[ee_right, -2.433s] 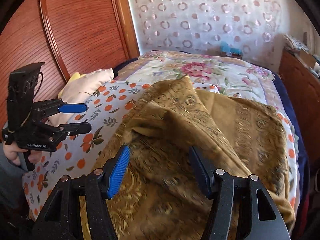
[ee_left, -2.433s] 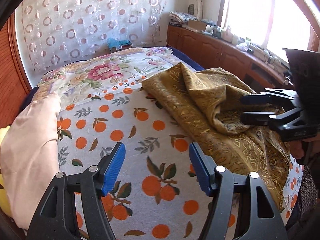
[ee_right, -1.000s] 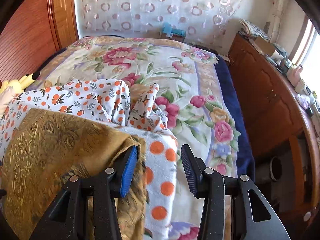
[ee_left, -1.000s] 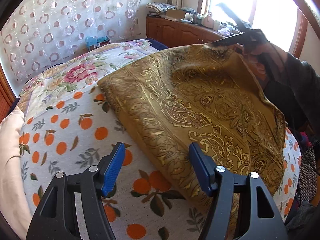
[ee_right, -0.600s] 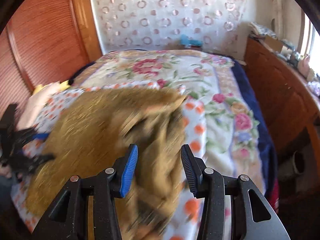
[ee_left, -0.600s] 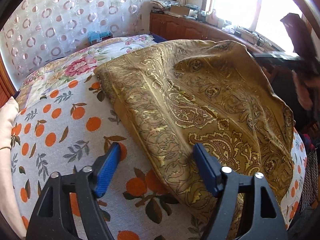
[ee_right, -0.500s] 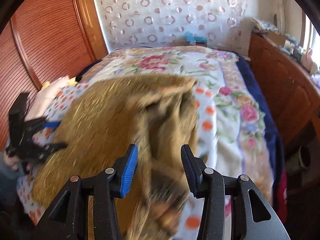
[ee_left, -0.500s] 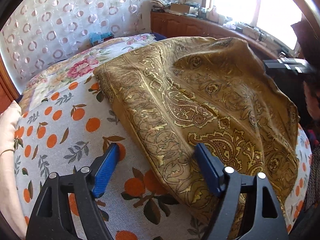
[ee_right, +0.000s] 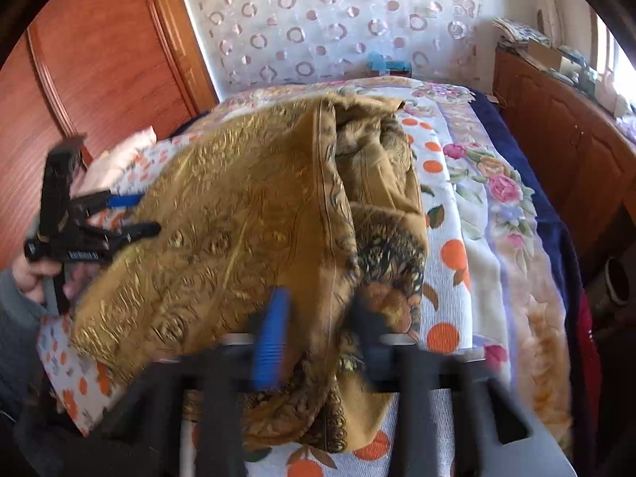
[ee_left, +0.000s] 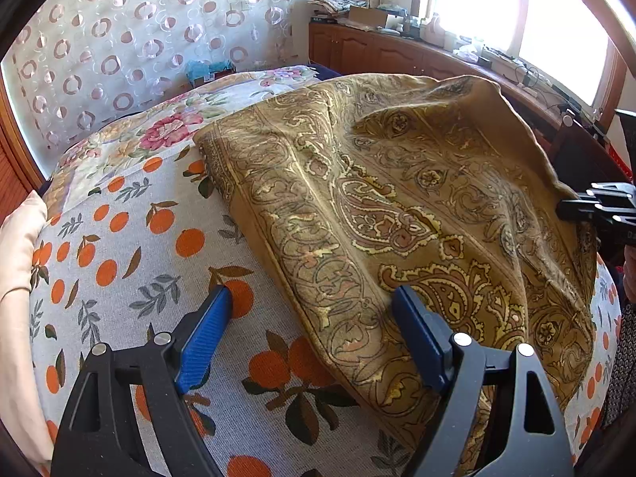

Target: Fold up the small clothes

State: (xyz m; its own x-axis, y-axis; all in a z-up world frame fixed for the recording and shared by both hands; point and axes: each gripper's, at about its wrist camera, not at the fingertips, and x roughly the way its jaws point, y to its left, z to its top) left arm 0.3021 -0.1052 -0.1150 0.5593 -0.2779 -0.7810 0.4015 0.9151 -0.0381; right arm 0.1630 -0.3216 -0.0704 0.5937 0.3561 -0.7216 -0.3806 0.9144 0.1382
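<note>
Left wrist view, orange-print sheet [ee_left: 131,262] over floral bedspread [ee_left: 159,139], left tool [ee_left: 314,326] opening, right tool [ee_right: 318,338] clamped on gold cloth [ee_left: 397,206]

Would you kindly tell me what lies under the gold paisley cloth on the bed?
The gold paisley cloth lies on an orange-print sheet, which shows around its edges. Whatever is beneath the cloth's middle is covered and cannot be seen.
</note>
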